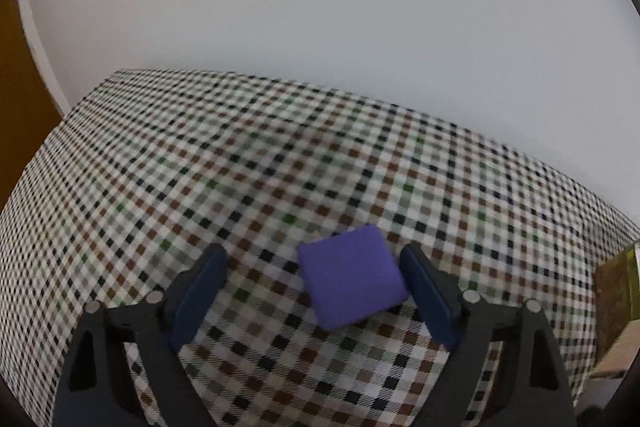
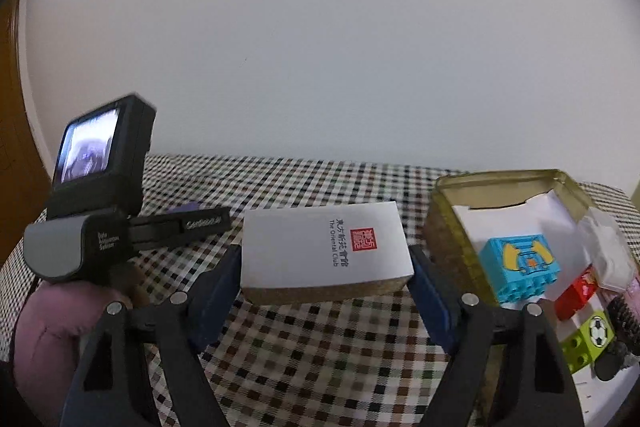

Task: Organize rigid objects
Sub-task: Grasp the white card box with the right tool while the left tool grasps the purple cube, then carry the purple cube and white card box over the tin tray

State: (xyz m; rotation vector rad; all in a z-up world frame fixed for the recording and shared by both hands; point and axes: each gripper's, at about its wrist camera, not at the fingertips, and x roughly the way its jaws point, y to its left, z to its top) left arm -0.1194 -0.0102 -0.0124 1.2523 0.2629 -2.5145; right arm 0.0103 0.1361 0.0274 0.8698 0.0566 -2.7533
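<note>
L wrist view: checked cloth point(image 1: 280, 167) is covering the desk, w/ a plain white wall behind. The left tongs point(image 1: 314, 263) are standing wide, w/ a purple block point(image 1: 350, 275) lying between them, nearest the right pad, contact unclear.

R wrist view: only here a gold tin point(image 2: 444, 227) is sitting right of a white box point(image 2: 320, 251), holding toy bricks point(image 2: 520, 267). The right tongs point(image 2: 324, 267) are bracketing the white box; grip unclear.

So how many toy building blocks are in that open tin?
3 show: a blue block mid-tin, a red block beside it, a green football block nearest the camera. More may be hidden.
</note>
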